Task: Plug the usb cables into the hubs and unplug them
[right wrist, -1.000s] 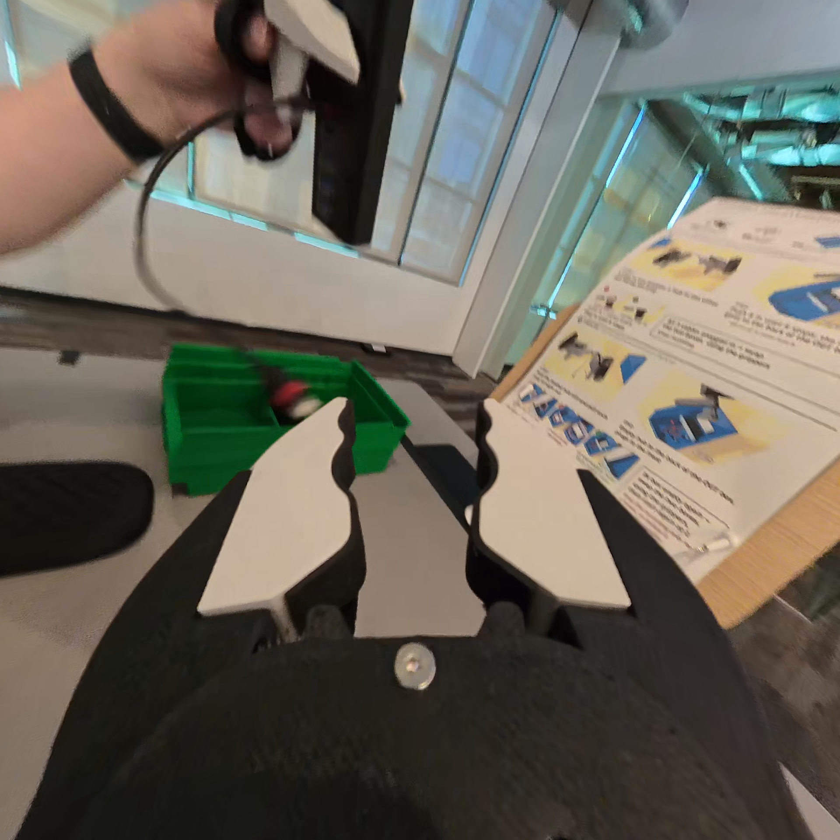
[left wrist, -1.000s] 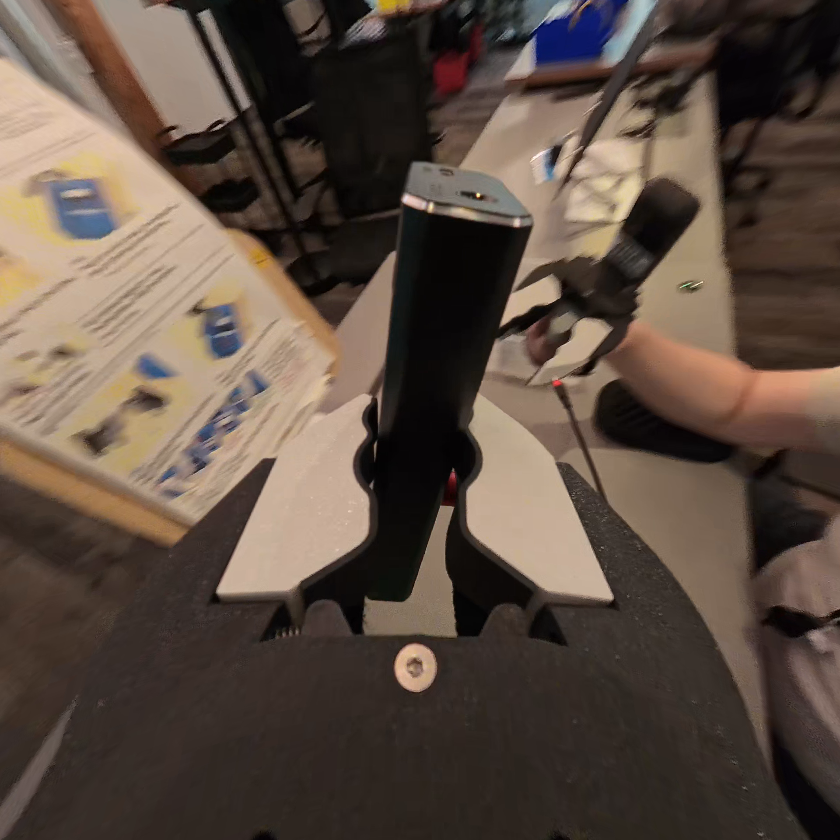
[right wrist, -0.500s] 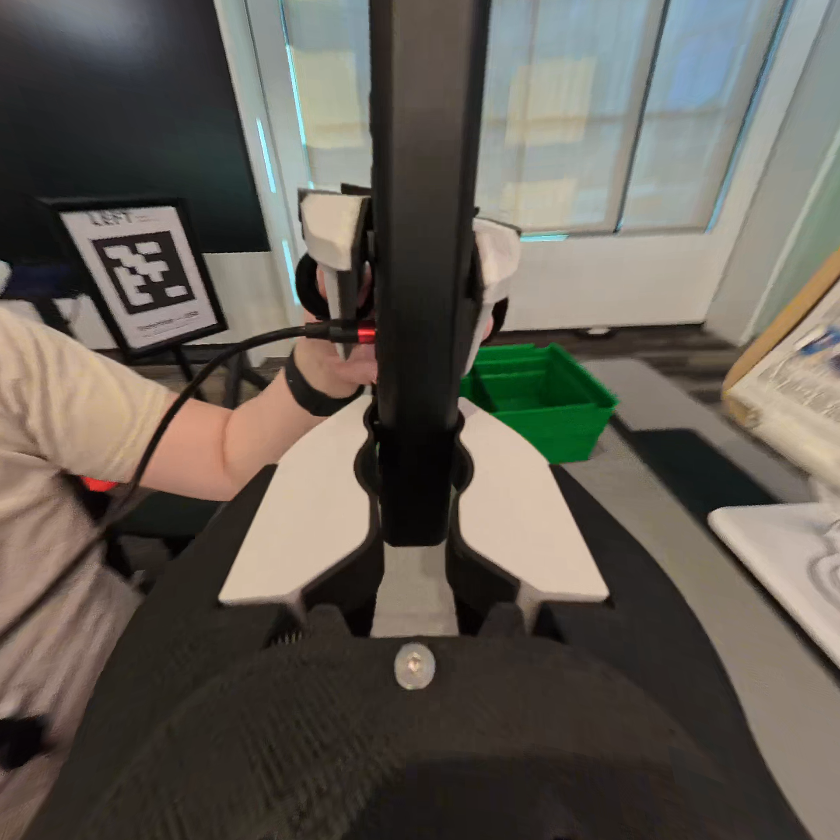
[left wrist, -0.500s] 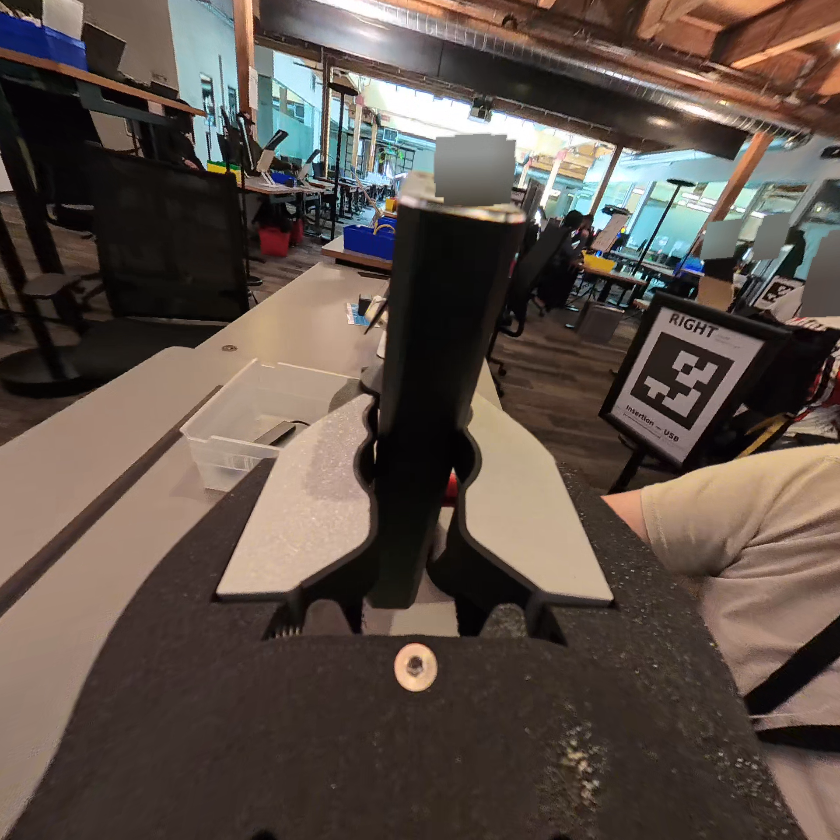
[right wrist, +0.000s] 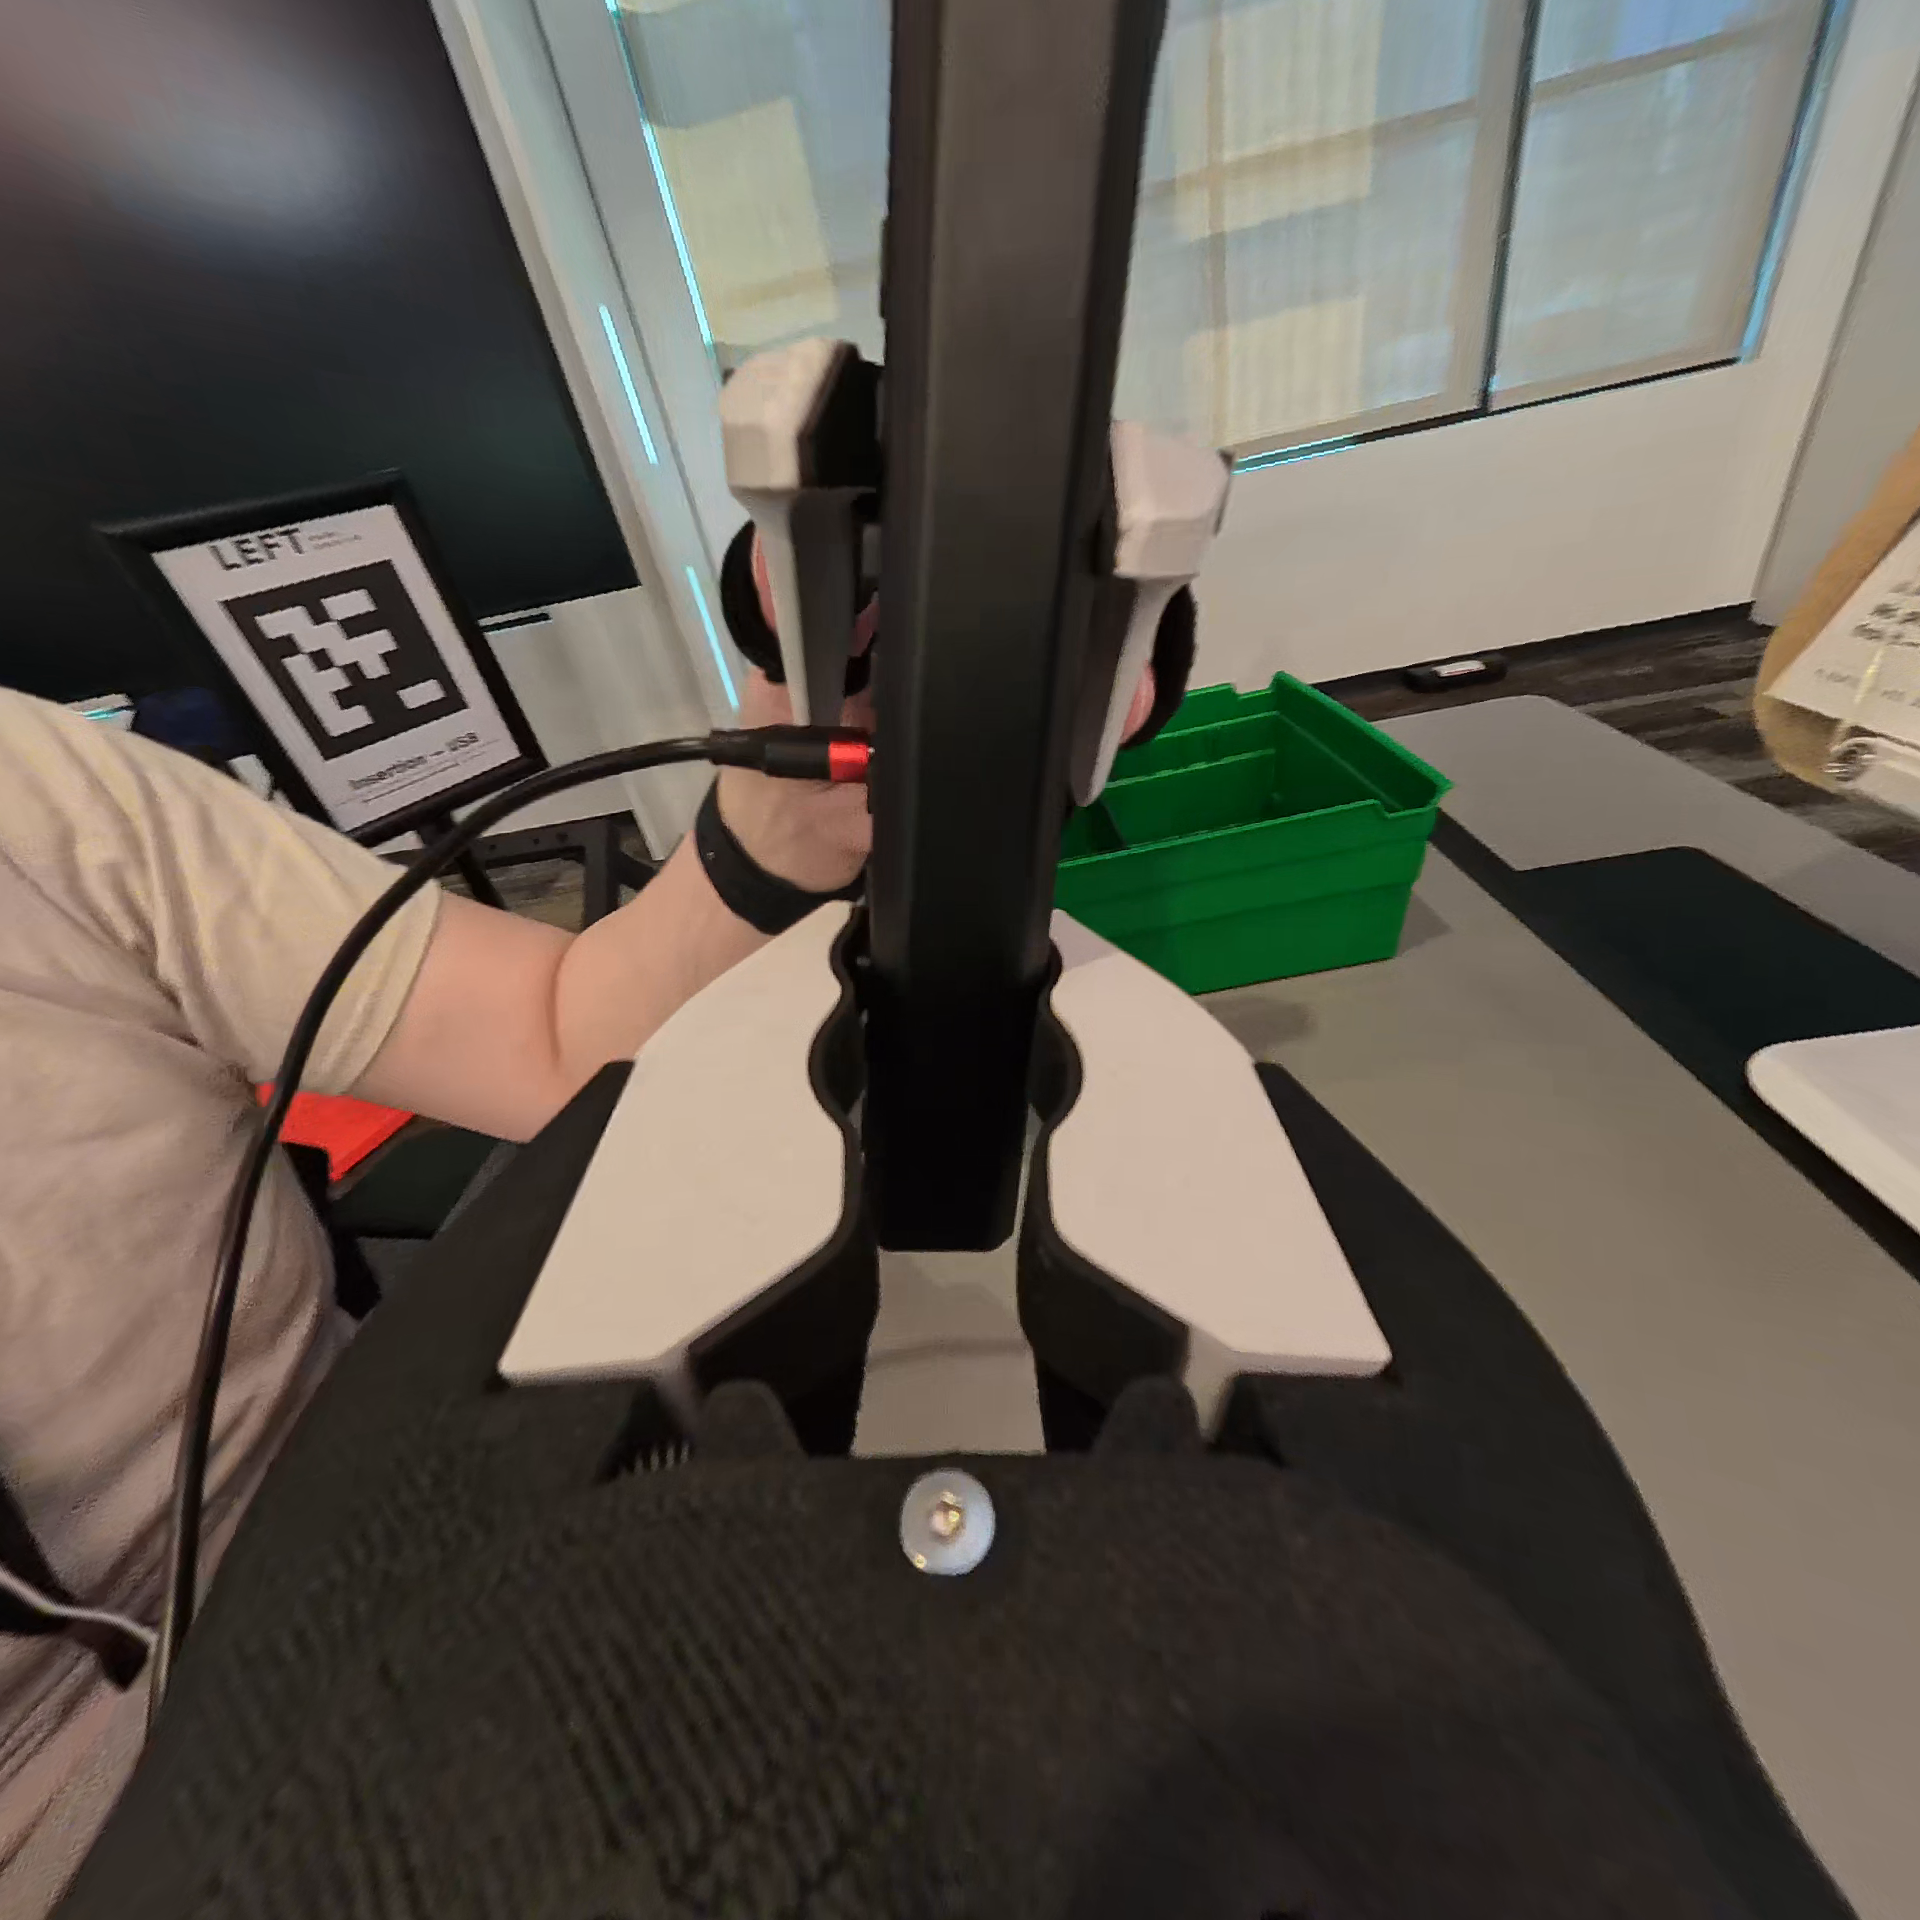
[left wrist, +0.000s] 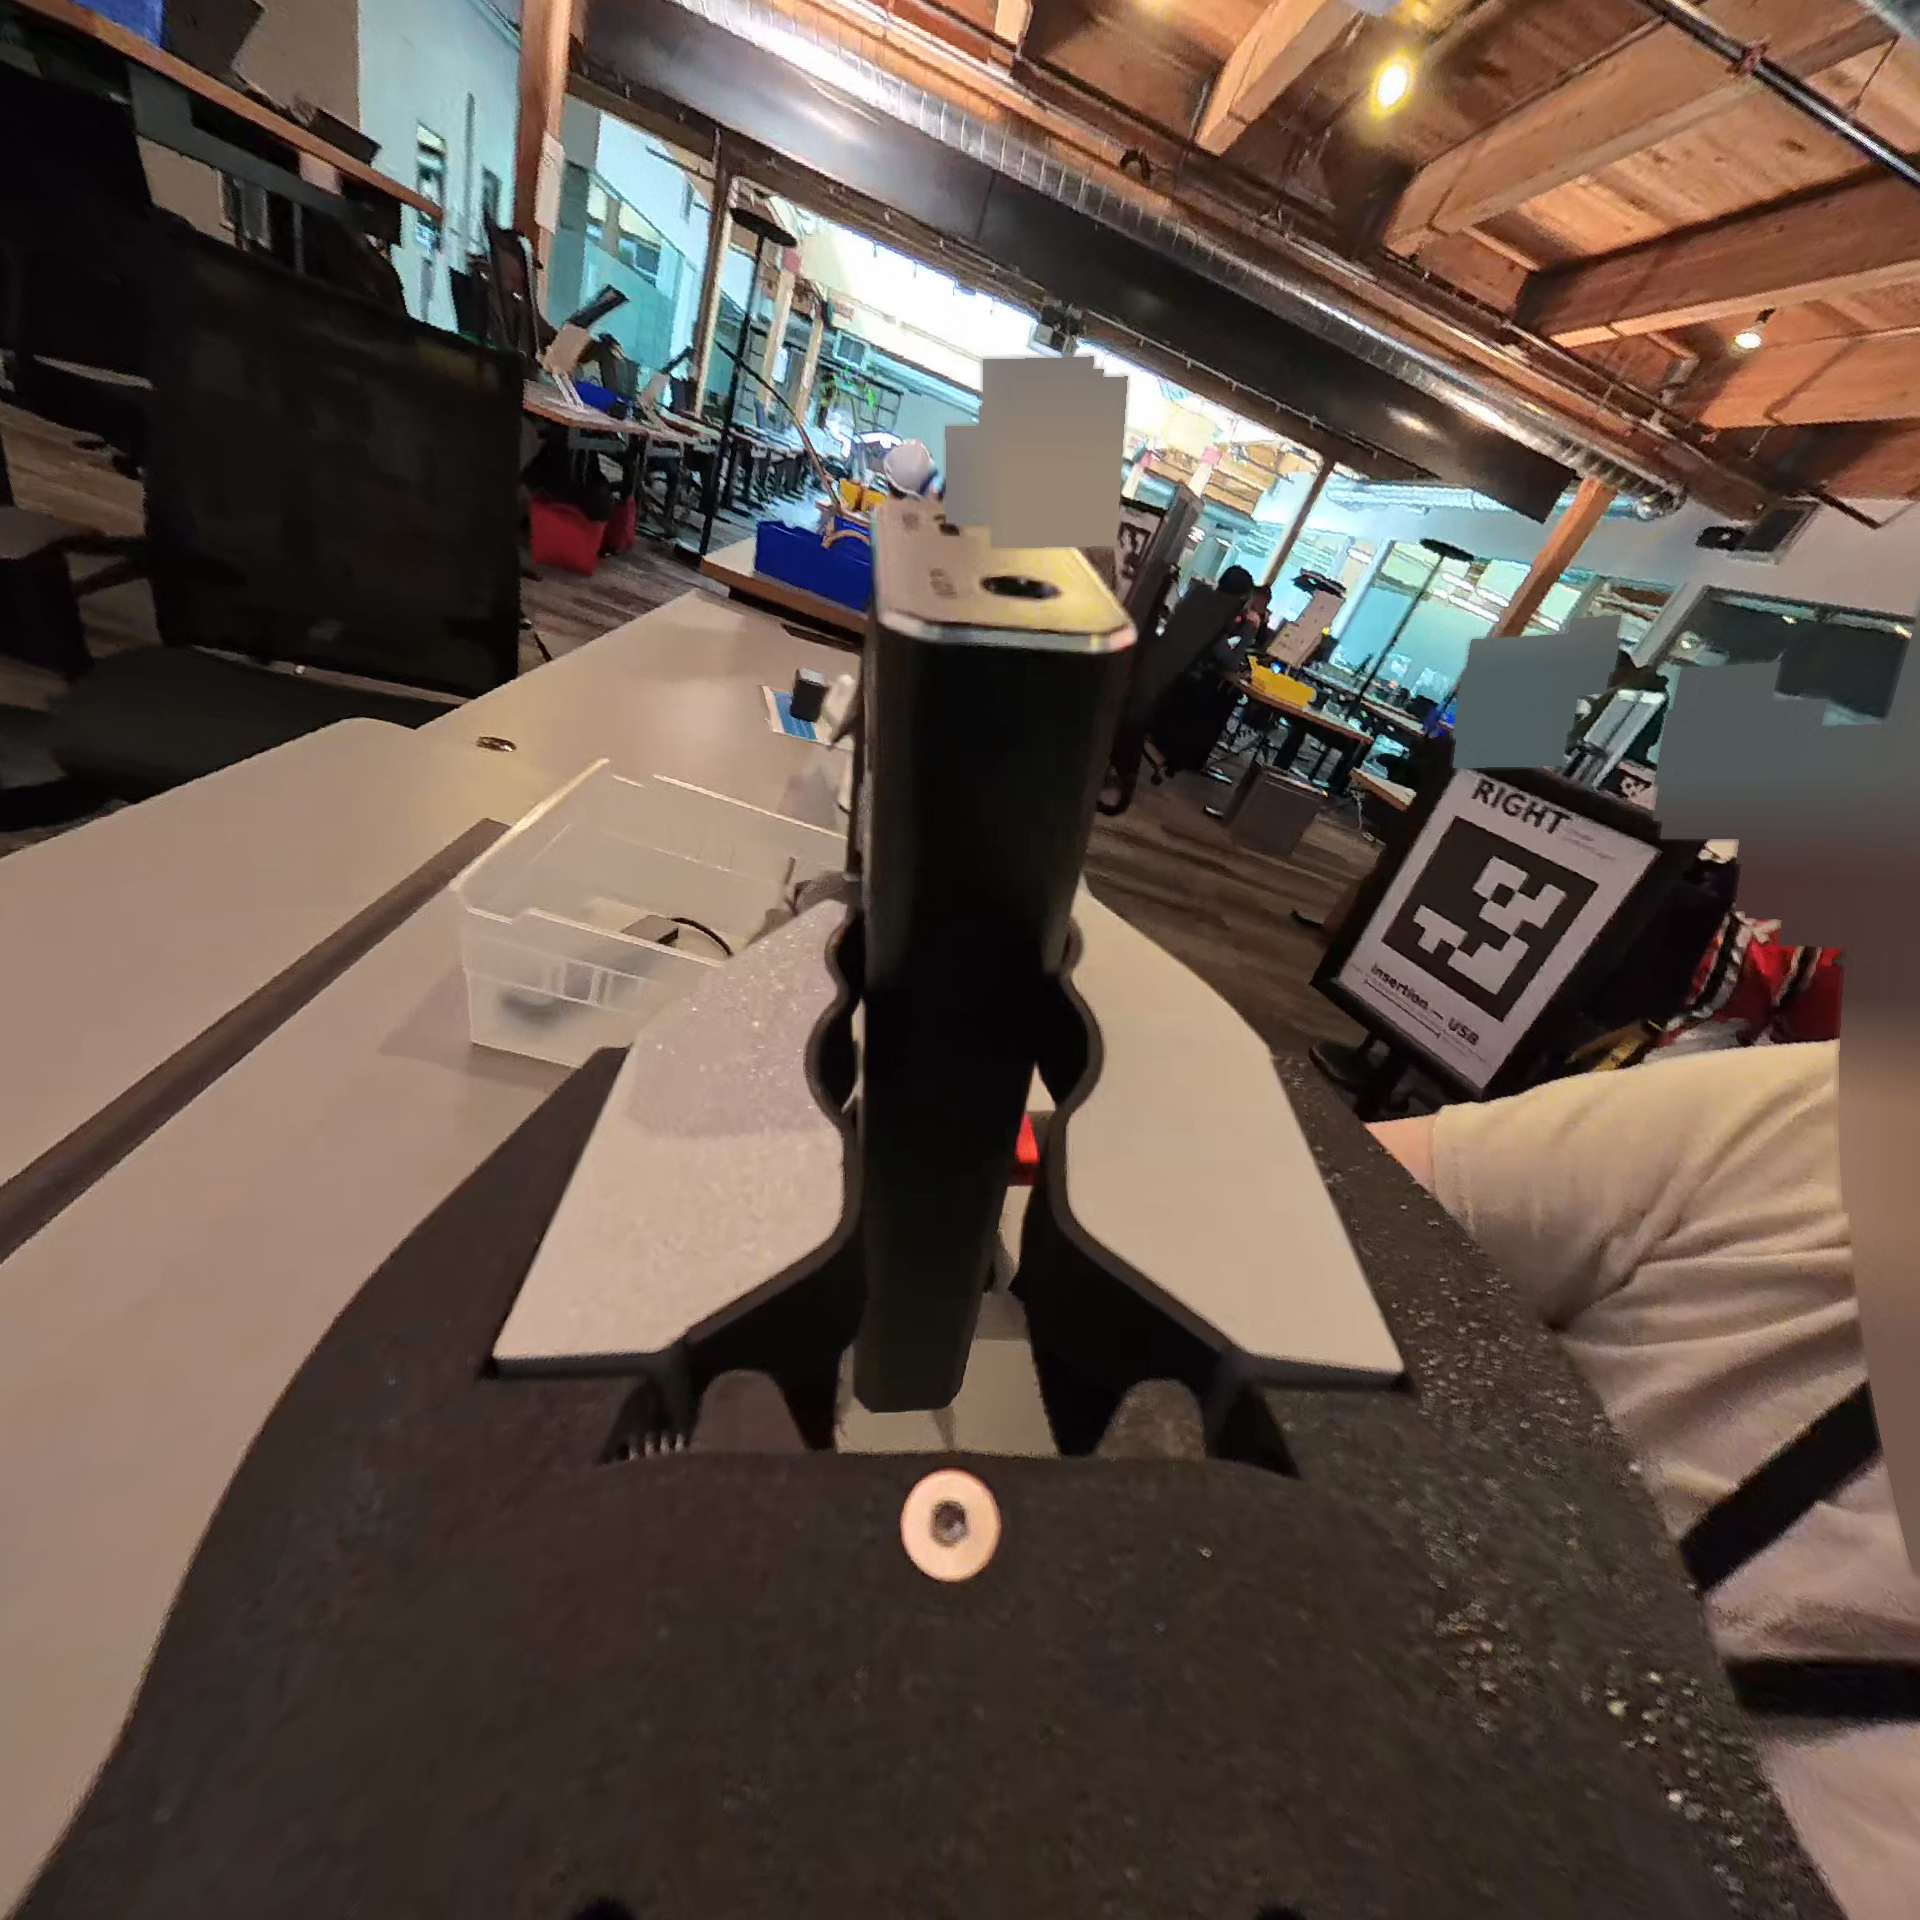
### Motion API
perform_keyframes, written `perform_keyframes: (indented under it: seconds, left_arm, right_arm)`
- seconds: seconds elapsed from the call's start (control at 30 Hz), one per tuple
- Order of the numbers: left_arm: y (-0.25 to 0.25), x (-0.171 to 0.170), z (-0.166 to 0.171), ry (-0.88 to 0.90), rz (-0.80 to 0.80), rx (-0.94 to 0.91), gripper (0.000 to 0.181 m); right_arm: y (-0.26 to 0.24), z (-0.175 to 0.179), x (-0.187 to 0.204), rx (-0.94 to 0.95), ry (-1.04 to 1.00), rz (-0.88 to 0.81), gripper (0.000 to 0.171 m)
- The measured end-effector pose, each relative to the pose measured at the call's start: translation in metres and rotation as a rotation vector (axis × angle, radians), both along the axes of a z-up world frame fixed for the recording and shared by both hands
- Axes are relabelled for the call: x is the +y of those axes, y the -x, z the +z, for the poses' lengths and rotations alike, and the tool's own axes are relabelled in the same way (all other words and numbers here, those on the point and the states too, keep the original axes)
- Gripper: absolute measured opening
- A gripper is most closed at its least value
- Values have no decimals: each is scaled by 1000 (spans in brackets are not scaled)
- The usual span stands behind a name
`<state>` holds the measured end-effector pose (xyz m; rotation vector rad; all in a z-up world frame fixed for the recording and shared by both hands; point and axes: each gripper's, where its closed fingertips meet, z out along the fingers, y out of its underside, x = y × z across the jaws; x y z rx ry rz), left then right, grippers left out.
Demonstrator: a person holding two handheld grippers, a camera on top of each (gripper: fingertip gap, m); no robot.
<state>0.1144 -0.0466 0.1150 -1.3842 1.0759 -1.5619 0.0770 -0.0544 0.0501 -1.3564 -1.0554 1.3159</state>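
A long black USB hub (left wrist: 977, 883) stands up between the fingers of my left gripper (left wrist: 956, 977), which is shut on it. The same hub (right wrist: 987, 623) runs up the middle of the right wrist view. My right gripper (right wrist: 951, 997) is shut on its near end. Farther up the hub, the left gripper's white fingers (right wrist: 790, 499) clamp it from both sides. A black USB cable (right wrist: 343, 987) with a red and black plug (right wrist: 805, 750) is plugged into the hub's left side. A bit of the red plug (left wrist: 1023, 1138) shows in the left wrist view.
A green bin (right wrist: 1247, 842) stands on the grey table (right wrist: 1558, 1299) behind the hub. A clear plastic bin (left wrist: 623, 894) holding a cable sits on the table on the left. Framed marker boards (left wrist: 1486, 914) (right wrist: 332, 665) stand beside the person (right wrist: 125, 1039). A black mat (right wrist: 1714, 935) lies to the right. My hands' fingertips stand some 7 cm from each other.
A second ago my right gripper was open and apart from the hub; it has since shut on the hub's end. My left gripper has swung round with the hub in it.
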Motion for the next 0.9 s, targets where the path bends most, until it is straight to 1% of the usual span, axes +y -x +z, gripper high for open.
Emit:
perform_keyframes:
  seconds: [0.17, 0.2, 0.23, 0.33, 0.43, 0.53, 0.6, 0.67, 0.77, 0.83, 0.9]
  left_arm:
    - [-3, 2, -5, -7, 14, 16, 31]
    - [-2, 2, -6, -9, 13, 29, 34]
    - [-2, 1, -8, 0, 2, 38, 37]
    - [-2, -5, -8, 21, -57, 41, 35]
    - [-3, 3, -12, -32, 20, 80, 31]
    - [-3, 11, -9, 2, 74, 53, 31]
    - [2, 22, -10, 32, 124, 37, 31]
    - [9, 37, -14, 44, 200, 53, 30]
    - [22, 62, -23, 2, 368, 106, 30]
    - [27, 74, -28, -42, 469, 145, 30]
    - [30, 81, -30, -77, 547, 163, 30]
  right_arm:
    - [-3, -4, 4, -18, -15, -20, 28]
    - [-2, -5, 3, -24, -15, -18, 28]
    - [-2, -6, 2, -28, -18, -15, 28]
    - [0, -7, -1, -28, -20, 3, 28]
    - [0, -8, 3, -22, 4, -7, 28]
    - [-3, -4, 9, 30, 29, -29, 29]
    - [-7, -1, 20, 40, 29, -103, 32]
    - [-17, 3, 32, 13, -14, -217, 35]
    - [-43, 20, 52, -91, -115, -502, 35]
    - [-54, 37, 49, -184, -209, -643, 35]
    - [-55, 53, 41, -208, -285, -752, 36]
